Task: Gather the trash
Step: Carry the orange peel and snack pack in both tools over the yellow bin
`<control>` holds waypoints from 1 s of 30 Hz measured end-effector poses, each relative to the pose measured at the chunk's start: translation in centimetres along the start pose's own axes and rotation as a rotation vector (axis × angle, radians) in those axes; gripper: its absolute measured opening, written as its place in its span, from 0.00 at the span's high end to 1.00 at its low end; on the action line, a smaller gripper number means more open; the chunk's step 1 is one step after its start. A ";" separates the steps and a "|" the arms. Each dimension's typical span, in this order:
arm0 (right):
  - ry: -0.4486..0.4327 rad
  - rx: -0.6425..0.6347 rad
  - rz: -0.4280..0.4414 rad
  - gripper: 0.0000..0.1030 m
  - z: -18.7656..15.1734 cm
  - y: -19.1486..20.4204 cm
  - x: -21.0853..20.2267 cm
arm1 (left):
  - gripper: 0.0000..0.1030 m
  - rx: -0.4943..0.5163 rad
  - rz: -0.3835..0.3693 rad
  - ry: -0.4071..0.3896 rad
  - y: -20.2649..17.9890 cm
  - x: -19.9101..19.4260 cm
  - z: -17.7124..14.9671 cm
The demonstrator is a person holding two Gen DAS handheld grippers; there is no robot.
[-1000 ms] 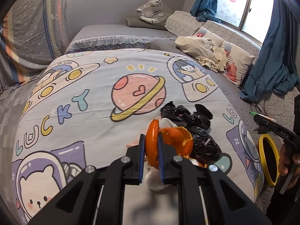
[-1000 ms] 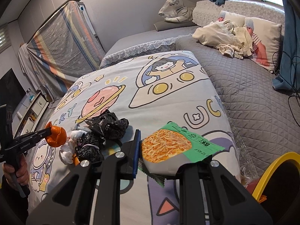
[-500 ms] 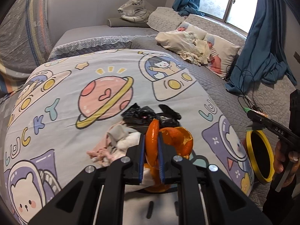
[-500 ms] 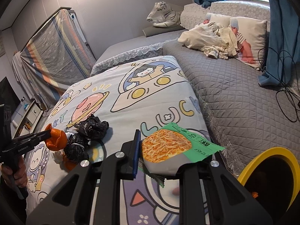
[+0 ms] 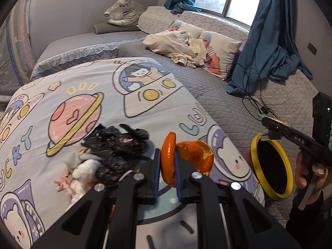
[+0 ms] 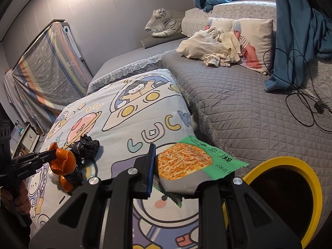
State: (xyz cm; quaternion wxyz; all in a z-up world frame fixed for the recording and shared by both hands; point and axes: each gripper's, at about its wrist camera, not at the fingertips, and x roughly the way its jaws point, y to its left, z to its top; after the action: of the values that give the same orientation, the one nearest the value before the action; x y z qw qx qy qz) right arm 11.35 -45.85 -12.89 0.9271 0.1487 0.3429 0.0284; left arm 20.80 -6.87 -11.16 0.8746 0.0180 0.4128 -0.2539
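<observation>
1. The left gripper is closed tight on a piece of orange peel, which is pinched upright between the blue pads and curls out to the right of them.
2. The right gripper is clamped narrowly on a green snack packet printed with noodles; the packet is held flat and juts forward past the fingers.
3. A yellow-rimmed bin is seen just right of the packet, beside the bed's edge.
4. More trash, crumpled black bags and white tissue, is left on the cartoon-print blanket, just left of the peel.
5. Beyond, a grey quilted bed, printed pillows, a plush tiger and blue curtains are seen.
</observation>
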 end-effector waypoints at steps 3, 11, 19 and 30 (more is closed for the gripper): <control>-0.009 0.017 -0.017 0.82 -0.1 -1.2 -0.6 | 0.89 0.029 -0.029 0.003 -1.8 0.4 0.3; -0.026 0.060 -0.073 0.82 -0.4 -4.3 -2.4 | 0.89 0.104 -0.111 0.024 -6.7 2.2 0.9; -0.048 0.112 -0.127 0.82 -1.0 -7.7 -4.4 | 0.89 0.169 -0.191 0.053 -11.3 3.9 0.9; -0.065 0.181 -0.200 0.82 -1.9 -12.3 -6.6 | 0.89 0.250 -0.277 0.114 -17.3 6.7 -0.1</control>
State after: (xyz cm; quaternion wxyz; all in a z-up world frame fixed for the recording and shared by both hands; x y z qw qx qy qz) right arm 4.52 -58.09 -13.74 0.9186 0.1977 0.3271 -0.1003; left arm 16.33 -24.77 -12.99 0.7975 0.0837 0.4254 -0.4195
